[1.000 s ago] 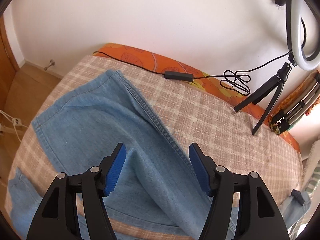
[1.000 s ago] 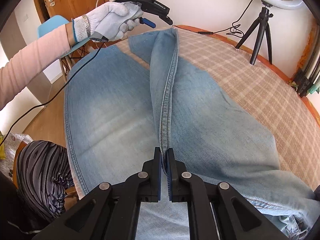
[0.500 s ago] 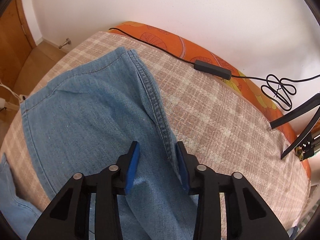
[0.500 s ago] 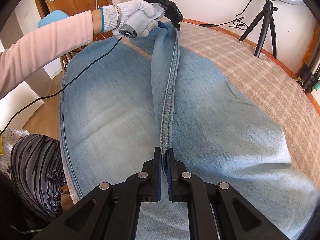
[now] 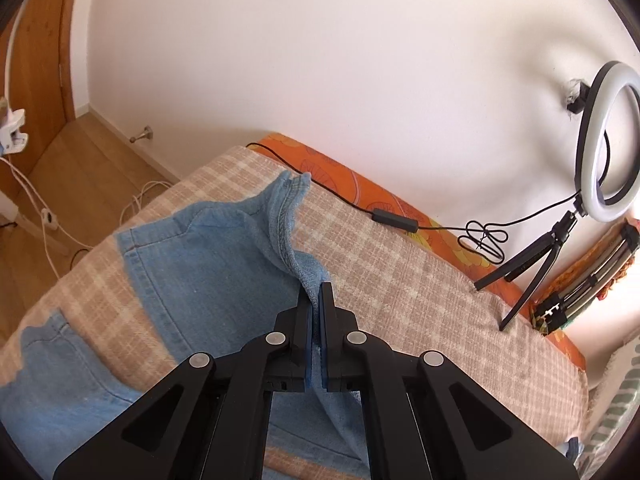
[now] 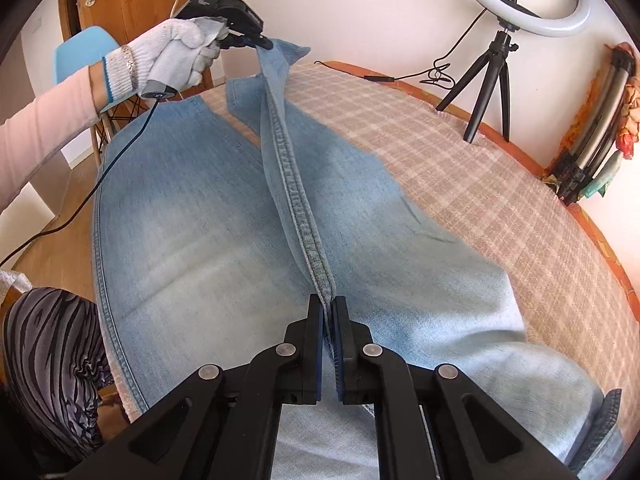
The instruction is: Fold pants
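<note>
On my left wrist camera, the left gripper [image 5: 316,300] has its jaws pressed together on a raised fold of the jeans [image 5: 208,264], pinching the stitched seam edge just ahead of the blue pads. The denim rises in a ridge from the pinch toward the hem [image 5: 294,184], which stands lifted off the checked bedspread [image 5: 400,272]. The rest of the leg lies flat to the left; the lower left corner shows more denim, but the frame edge and my own gripper arms cut it off, so I cannot tell which part of the garment it is. Along the wall I see an orange patterned sheet [image 5: 360,188], a black cable with an inline control [image 5: 394,220], and a ring light on a tripod [image 5: 608,144].

On my right wrist camera, the right gripper [image 6: 327,312] is likewise clamped on the jeans [image 6: 192,240], holding the same seam ridge at its near end. The seam [image 6: 294,184] runs taut and raised, straight away to the left gripper [image 6: 260,42], held in a white-gloved left hand [image 6: 172,56]; its fingertips are hidden by denim from here. Both legs spread flat on either side. The waistband region is hidden beneath my gripper body. A blue chair [image 6: 84,52] stands beyond the bed.
</note>
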Demonstrator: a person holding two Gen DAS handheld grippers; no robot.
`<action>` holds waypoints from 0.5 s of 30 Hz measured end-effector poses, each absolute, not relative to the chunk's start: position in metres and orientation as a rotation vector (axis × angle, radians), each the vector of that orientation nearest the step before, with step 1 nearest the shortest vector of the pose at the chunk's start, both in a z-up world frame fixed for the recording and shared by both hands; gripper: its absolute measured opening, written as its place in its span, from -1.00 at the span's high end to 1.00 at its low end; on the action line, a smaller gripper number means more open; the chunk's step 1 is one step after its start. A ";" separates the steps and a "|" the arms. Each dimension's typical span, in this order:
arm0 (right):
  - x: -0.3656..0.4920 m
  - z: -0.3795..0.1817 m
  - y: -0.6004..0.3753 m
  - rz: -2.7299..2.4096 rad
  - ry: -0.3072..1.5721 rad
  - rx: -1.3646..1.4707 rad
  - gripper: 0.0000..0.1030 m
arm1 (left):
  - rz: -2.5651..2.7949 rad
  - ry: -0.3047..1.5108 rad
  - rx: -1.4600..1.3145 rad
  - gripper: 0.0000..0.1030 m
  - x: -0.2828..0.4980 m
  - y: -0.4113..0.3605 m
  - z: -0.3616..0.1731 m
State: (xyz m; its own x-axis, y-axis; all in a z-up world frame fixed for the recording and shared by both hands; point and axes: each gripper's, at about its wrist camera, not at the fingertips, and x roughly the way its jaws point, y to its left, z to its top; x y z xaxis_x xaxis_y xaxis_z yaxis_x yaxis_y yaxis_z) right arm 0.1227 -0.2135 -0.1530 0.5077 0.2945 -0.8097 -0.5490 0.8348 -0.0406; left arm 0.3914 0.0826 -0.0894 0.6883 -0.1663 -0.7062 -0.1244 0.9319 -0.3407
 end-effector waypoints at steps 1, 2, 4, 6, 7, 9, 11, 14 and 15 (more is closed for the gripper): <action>0.118 -0.145 -0.213 0.509 0.886 -0.320 0.97 | -0.025 0.802 -0.382 0.97 0.382 0.091 -0.083; 0.114 -0.137 -0.212 0.505 0.870 -0.328 0.97 | -0.028 0.785 -0.392 0.97 0.372 0.100 -0.077; 0.105 -0.123 -0.211 0.500 0.843 -0.338 0.97 | -0.023 0.753 -0.400 0.97 0.346 0.115 -0.069; 0.094 -0.112 -0.208 0.498 0.826 -0.349 0.97 | -0.020 0.725 -0.435 0.98 0.318 0.130 -0.066; 0.087 -0.107 -0.206 0.497 0.820 -0.360 0.97 | -0.020 0.716 -0.453 0.98 0.303 0.138 -0.067; 0.074 -0.102 -0.203 0.502 0.822 -0.375 0.97 | -0.017 0.708 -0.473 0.97 0.271 0.148 -0.074; 0.058 -0.101 -0.201 0.510 0.837 -0.391 0.97 | -0.015 0.715 -0.492 0.97 0.242 0.157 -0.085; 0.036 -0.106 -0.200 0.519 0.868 -0.395 0.96 | -0.009 0.745 -0.517 0.97 0.206 0.165 -0.108; 0.031 -0.109 -0.199 0.523 0.884 -0.389 0.96 | -0.003 0.754 -0.530 0.97 0.194 0.167 -0.119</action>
